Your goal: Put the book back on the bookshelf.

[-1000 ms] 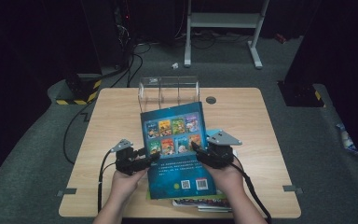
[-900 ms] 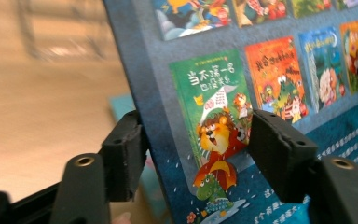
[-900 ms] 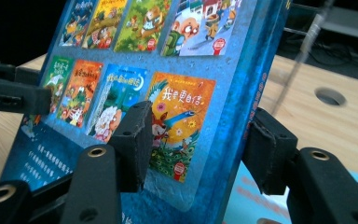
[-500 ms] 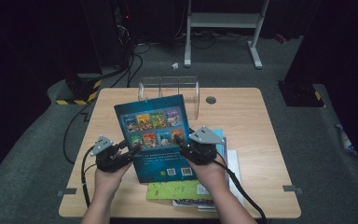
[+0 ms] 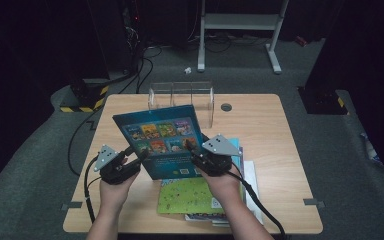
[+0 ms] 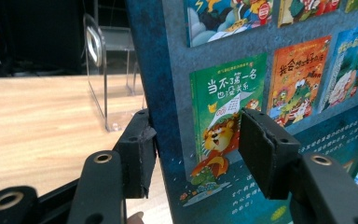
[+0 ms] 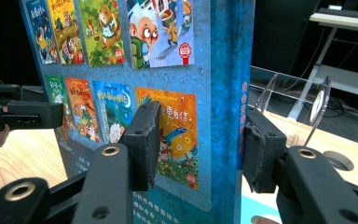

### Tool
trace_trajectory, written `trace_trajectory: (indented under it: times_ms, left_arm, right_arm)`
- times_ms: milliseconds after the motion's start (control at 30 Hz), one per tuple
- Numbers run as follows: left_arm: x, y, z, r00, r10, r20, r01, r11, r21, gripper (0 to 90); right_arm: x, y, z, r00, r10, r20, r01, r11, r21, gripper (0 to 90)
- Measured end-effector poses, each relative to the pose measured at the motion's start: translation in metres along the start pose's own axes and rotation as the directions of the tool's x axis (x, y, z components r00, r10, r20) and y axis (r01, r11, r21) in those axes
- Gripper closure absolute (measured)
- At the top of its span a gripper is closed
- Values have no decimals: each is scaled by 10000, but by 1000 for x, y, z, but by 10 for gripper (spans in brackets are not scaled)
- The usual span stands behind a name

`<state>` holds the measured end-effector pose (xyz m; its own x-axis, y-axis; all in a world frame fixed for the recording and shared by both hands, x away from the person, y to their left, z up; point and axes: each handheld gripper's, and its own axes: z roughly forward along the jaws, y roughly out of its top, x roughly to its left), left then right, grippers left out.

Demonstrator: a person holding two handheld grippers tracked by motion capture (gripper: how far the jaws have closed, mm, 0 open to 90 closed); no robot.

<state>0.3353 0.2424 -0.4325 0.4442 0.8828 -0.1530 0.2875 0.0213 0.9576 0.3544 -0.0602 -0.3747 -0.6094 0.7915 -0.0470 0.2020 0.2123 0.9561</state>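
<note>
- Pads of the left gripper [image 6: 193, 154] and right gripper [image 7: 198, 147] straddle opposite side edges of the blue picture book [image 5: 161, 140]; both pairs of jaws have just been closing, though whether they pinch the cover yet I cannot tell.
- Book hangs tilted over the desk's [image 5: 280, 130] middle, before the clear acrylic rack [image 5: 182, 97] at the far edge — keep both grips even, stand it upright, then steer it into a slot.
- Since the earlier frames it has risen off the book stack [image 5: 200, 195] and swung leftward.
</note>
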Motion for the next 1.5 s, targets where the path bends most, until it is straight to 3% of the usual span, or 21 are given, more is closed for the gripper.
trace_trajectory:
  times_ms: [267,500,667,800,1067,1500]
  left_arm:
    - [-5,4,-2,9988,484,69,-480,9977,-475,475]
    - [2,11,2,9960,871,177,-862,9952,-463,474]
    - [10,13,16,9961,810,356,-798,9962,-346,472]
    - [13,16,21,9949,974,261,-963,9945,-408,470]
    - [24,2,21,9978,610,248,-600,9975,-383,462]
    - [21,-3,15,9982,588,69,-584,9972,-465,449]
  right_arm:
    - [0,-4,-11,9998,193,-91,-197,9988,-440,537]
    - [-1,-9,-11,9988,438,-230,-453,9965,-697,549]
    - [-6,-6,-5,9987,473,-214,-486,9966,-666,551]
    - [-11,-4,1,9982,572,-170,-582,9957,-715,559]
    - [-5,-6,7,9978,423,-514,-459,9964,-719,565]
    - [-4,-10,14,9928,589,-1043,-608,9980,-155,514]
